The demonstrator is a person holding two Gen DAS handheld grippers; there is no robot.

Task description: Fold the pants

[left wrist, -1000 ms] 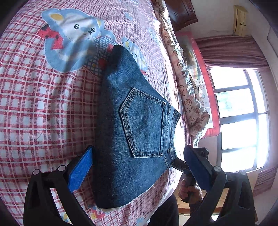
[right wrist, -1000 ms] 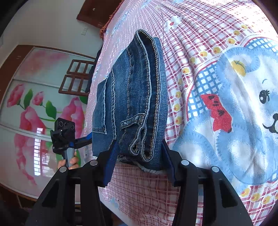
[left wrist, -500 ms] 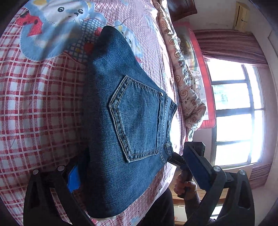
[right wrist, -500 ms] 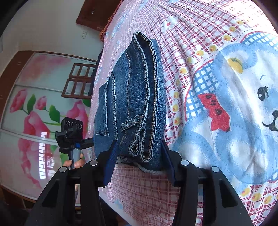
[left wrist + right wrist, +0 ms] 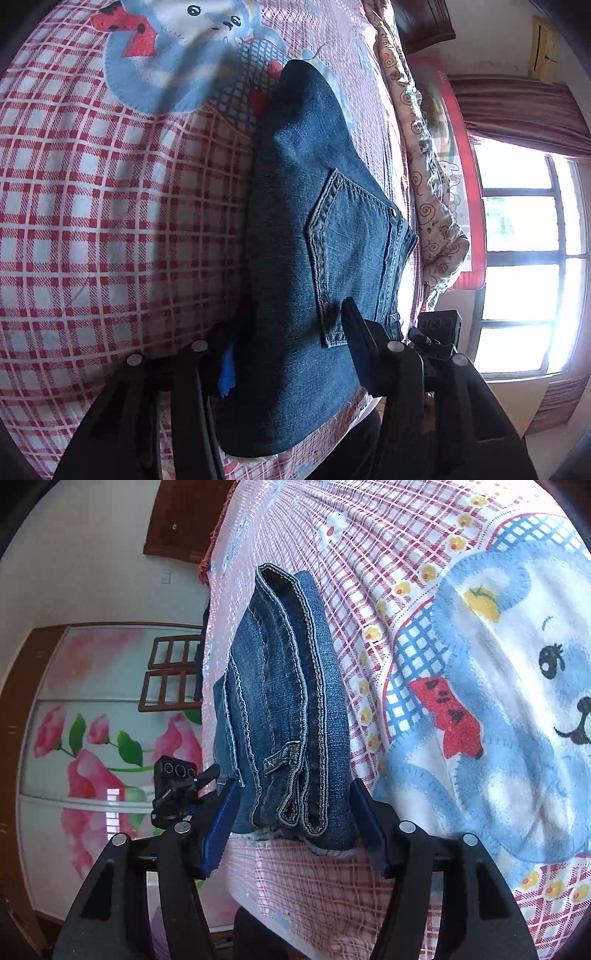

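Observation:
The folded blue jeans (image 5: 325, 236) lie on the red-checked bed sheet (image 5: 110, 229), back pocket up. My left gripper (image 5: 288, 339) is closing on their near end. One finger (image 5: 354, 332) lies on the pocket, and the other's blue pad (image 5: 227, 373) is tucked under the stack's edge. In the right wrist view the jeans (image 5: 291, 701) show their stacked waistband and hem edges. My right gripper (image 5: 295, 830) straddles that end with its jaws opening. The left pad (image 5: 219, 830) stands a little off the denim. The left gripper (image 5: 177, 786) shows at the far side.
A bear print (image 5: 517, 701) covers the sheet beside the jeans. A floral quilt (image 5: 424, 166) runs along the bed's far side, before a bright window (image 5: 528, 258). A flower-painted wardrobe (image 5: 92, 738) stands past the bed's edge. A person's dark clothing (image 5: 354, 443) is near the front edge.
The left gripper's jaws have narrowed from wide apart onto the jeans' end, one finger now on the pocket. The right gripper's jaws have widened and eased off the denim.

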